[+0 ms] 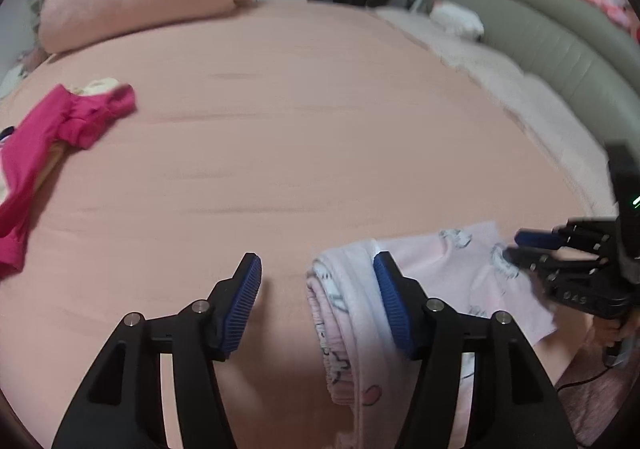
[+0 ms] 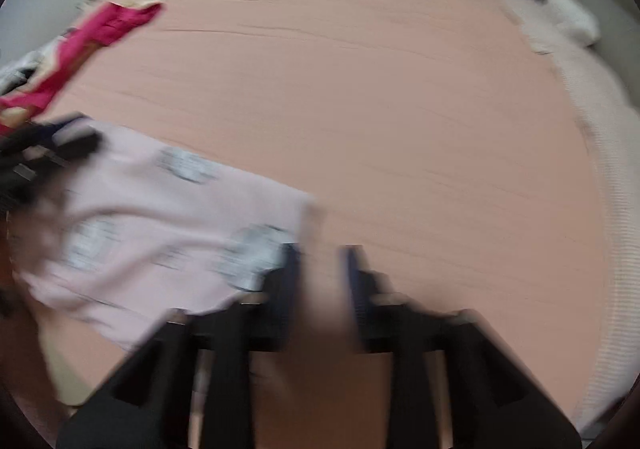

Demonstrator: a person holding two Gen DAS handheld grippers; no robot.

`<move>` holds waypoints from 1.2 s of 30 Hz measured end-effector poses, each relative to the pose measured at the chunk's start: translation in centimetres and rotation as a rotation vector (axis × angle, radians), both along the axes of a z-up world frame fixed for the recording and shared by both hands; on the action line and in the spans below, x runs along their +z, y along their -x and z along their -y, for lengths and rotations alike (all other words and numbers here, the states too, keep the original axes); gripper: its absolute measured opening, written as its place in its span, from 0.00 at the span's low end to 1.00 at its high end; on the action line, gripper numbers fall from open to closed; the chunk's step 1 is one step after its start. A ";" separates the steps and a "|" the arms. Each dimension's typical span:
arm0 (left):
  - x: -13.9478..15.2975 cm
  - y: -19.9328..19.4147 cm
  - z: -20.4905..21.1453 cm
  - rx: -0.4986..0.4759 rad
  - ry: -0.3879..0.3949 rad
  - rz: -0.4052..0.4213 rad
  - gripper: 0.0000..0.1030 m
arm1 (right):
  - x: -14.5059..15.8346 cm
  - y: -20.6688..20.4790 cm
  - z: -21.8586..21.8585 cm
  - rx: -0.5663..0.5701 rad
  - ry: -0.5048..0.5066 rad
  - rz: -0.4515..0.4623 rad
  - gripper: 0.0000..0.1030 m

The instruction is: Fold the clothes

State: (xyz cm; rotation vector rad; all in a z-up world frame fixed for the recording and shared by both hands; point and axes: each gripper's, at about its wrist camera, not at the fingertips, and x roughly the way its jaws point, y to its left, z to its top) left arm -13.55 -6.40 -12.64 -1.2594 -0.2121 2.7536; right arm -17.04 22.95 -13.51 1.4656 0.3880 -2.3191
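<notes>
My left gripper point(image 1: 316, 281) stood open, its pads clear of the pale pink printed garment point(image 1: 460, 273), which lay folded on the pink bed sheet point(image 1: 300, 129) at about four o'clock in the left wrist view. My right gripper point(image 2: 320, 269) was blurred; its jaws looked parted with nothing between them, the cloth's corner just beside the left pad. To finish well, I judged the layers needed squaring before pressing flat.

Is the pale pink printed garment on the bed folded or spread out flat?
Folded. The pale pink garment lies doubled over, with stacked layers and a rolled fold edge showing at its left side in the left wrist view.
</notes>
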 end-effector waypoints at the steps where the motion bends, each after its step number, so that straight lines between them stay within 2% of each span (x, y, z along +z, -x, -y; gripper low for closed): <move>1: 0.8 -0.6 0.1 0.010 -0.014 -0.026 0.56 | 0.5 0.0 -1.0 -0.020 0.056 0.012 0.27; 3: 2.1 -1.5 -1.1 -0.048 -0.047 -0.049 0.56 | 1.5 -0.2 -2.0 -0.036 0.157 0.029 0.29; 4: 2.4 -1.7 -2.2 -0.091 -0.043 -0.052 0.55 | 2.0 -0.6 -1.3 -0.008 0.191 0.026 0.29; 5: 2.4 -1.7 -4.0 -0.147 -0.001 -0.049 0.53 | 2.6 -1.0 -0.6 0.021 0.224 0.024 0.29; 7: 1.1 -1.6 -7.0 -0.220 0.140 -0.012 0.46 | 3.1 -1.8 1.4 0.095 0.267 0.044 0.29; 9: -0.7 -1.2 -8.3 -0.226 0.284 0.037 0.30 | 2.1 -2.3 3.7 0.144 0.187 0.062 0.26; 11: -1.0 -1.2 -7.4 -0.205 0.330 0.037 0.17 | 0.7 -2.6 4.8 0.171 0.099 0.041 0.25; 13: 0.1 -1.7 -5.5 -0.152 0.313 0.038 0.17 | 0.7 -2.5 4.5 0.158 0.073 0.025 0.24; 15: 0.7 -2.2 -3.3 -0.075 0.305 0.047 0.32 | 1.0 -2.1 3.2 0.125 0.061 0.020 0.25; 16: 0.9 -2.4 -2.2 -0.033 0.302 0.054 0.32 | 1.2 -1.8 2.5 0.110 0.066 0.019 0.26; 17: 1.0 -2.5 -1.1 0.000 0.286 0.063 0.32 | 1.6 -1.4 1.9 0.093 0.091 0.021 0.28; 19: 1.3 -2.5 0.2 0.022 0.186 0.053 0.32 | 2.4 -0.6 0.2 0.051 0.169 0.023 0.31; 21: 2.0 -2.3 0.5 0.012 0.089 0.026 0.33 | 2.6 0.6 -0.4 0.023 0.194 0.019 0.34; 25: 2.2 -0.7 -2.0 -0.089 0.074 0.034 0.33 | 2.2 3.0 -0.8 -0.021 0.188 0.017 0.39; 27: 1.1 0.8 -2.3 -0.105 0.064 0.093 0.36 | 1.7 3.6 -1.4 -0.043 0.209 0.049 0.52; 28: 0.4 1.6 -2.1 -0.105 0.052 0.131 0.37 | 1.2 3.9 -1.7 -0.055 0.236 0.080 0.56; 29: -0.4 2.2 -1.7 -0.095 0.022 0.175 0.49 | 0.7 4.2 -2.0 -0.066 0.263 0.112 0.60; 30: -1.0 2.6 -1.2 -0.079 -0.020 0.220 0.64 | 0.3 4.6 -2.3 -0.077 0.290 0.143 0.64; 31: -1.7 2.7 -0.5 -0.062 -0.074 0.261 0.68 | -0.2 4.9 -2.7 -0.088 0.316 0.174 0.68; 32: -2.4 2.8 0.4 -0.042 -0.143 0.297 0.70 | -0.3 4.6 -2.9 -0.084 0.334 0.193 0.74; 34: -3.1 2.1 1.6 -0.025 -0.245 0.312 0.70 | -0.1 3.2 -2.7 -0.042 0.344 0.213 0.75; 36: -3.5 1.1 1.9 -0.039 -0.305 0.301 0.68 | -0.4 2.6 -1.8 0.018 0.340 0.234 0.74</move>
